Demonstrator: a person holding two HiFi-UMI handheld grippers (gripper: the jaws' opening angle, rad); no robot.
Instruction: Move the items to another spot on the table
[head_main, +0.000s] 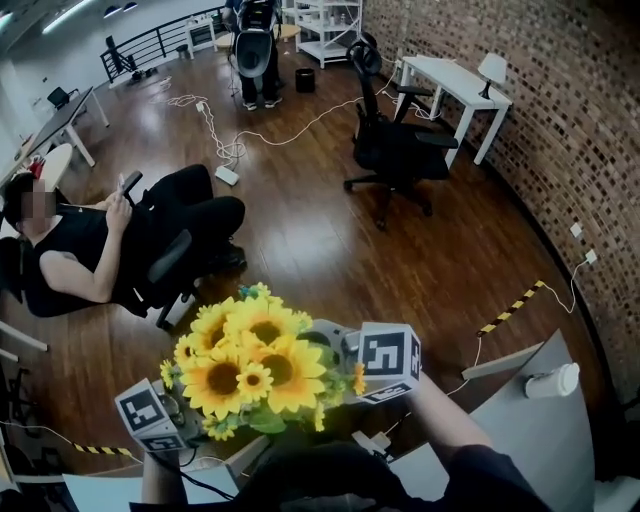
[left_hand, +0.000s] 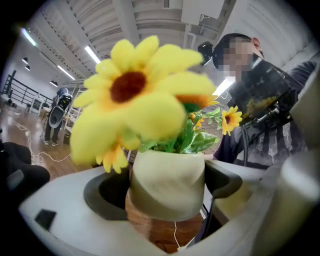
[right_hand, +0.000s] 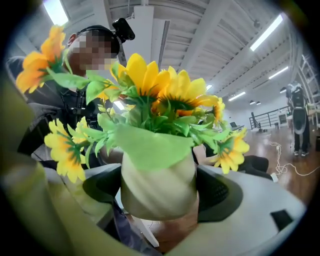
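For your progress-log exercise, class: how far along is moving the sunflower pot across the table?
Done: left tool and right tool both grip the pot of sunflowers, lifted with floor visible beneath. In hand: the carry. Left: set it on the table and release; possibly the cup too.

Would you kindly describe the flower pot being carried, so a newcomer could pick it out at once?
Find the grey table at the bottom of the head view. Left of its bare stretch, the left gripper and right gripper both clamp a small cream pot of yellow sunflowers. Nothing else has flowers; the white cup at the table's right is plain.
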